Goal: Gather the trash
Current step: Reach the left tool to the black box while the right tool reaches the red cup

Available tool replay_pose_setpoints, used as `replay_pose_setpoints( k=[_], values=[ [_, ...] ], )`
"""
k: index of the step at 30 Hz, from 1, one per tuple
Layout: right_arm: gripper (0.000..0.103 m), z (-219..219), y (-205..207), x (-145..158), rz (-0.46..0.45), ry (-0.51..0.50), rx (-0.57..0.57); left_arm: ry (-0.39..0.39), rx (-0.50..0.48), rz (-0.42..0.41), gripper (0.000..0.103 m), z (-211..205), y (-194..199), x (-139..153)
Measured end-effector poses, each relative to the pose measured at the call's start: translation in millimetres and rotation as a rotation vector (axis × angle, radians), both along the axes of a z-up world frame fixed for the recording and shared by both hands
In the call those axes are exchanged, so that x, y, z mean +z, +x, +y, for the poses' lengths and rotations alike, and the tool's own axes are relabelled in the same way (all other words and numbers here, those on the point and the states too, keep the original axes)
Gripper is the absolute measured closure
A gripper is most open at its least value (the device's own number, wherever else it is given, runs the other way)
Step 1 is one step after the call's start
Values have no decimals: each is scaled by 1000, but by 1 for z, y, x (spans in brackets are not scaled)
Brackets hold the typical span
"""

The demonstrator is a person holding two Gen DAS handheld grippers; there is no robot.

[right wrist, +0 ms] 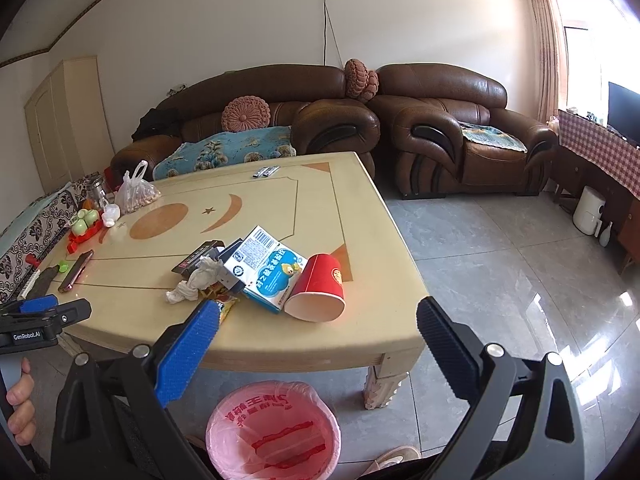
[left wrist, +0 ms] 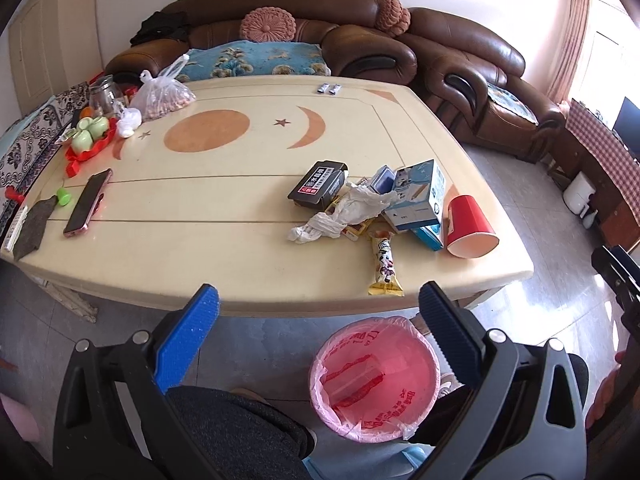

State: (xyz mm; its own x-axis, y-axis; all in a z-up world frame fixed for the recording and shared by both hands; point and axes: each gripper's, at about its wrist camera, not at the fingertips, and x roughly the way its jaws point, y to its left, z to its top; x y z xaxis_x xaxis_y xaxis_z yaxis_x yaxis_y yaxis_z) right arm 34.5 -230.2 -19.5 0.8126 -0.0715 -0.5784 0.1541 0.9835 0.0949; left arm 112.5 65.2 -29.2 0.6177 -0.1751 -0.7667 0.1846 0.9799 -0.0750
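Both the left gripper (left wrist: 319, 302) and right gripper (right wrist: 318, 320) stand wide open and empty short of the table's (left wrist: 160, 248) near edge, where the red cup (left wrist: 470, 224) lying by the near right corner may roll off if nudged.

My left gripper (left wrist: 319, 303) hangs with its jaws spread wide and nothing between them. Just beyond the right jaw's tip a yellow snack wrapper (left wrist: 384, 266) lies on the cream table (left wrist: 160, 248), with crumpled tissue (left wrist: 344, 212), boxes and a tipped red paper cup (left wrist: 470, 226) farther out. Below and between the jaws (down on the floor) sits a pink-lined trash bin (left wrist: 374, 378).
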Motion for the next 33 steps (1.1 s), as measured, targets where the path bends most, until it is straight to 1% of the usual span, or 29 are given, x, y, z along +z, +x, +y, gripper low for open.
replay_pose_setpoints(
  k=[7,14,16,19,24,29,33],
  values=[
    [6,-8,45,-2,32,2,-6,72,-84,37,5,-12,54,1],
    [6,-14,89,-23,97,0,-6,76,-161,104,5,-21,113,-7],
    [6,-16,102,-31,120,1,-6,76,-178,123,5,-25,130,-11],
    [6,-20,118,-44,148,6,-10,75,-236,151,5,-34,154,-21],
    [6,-29,147,-67,209,32,-7,111,-274,196,5,-48,193,-42],
    [6,-31,171,-91,270,67,16,90,-307,262,5,-51,228,-61],
    [6,-33,184,-108,304,99,35,71,-319,301,5,-51,247,-76]
  ],
)
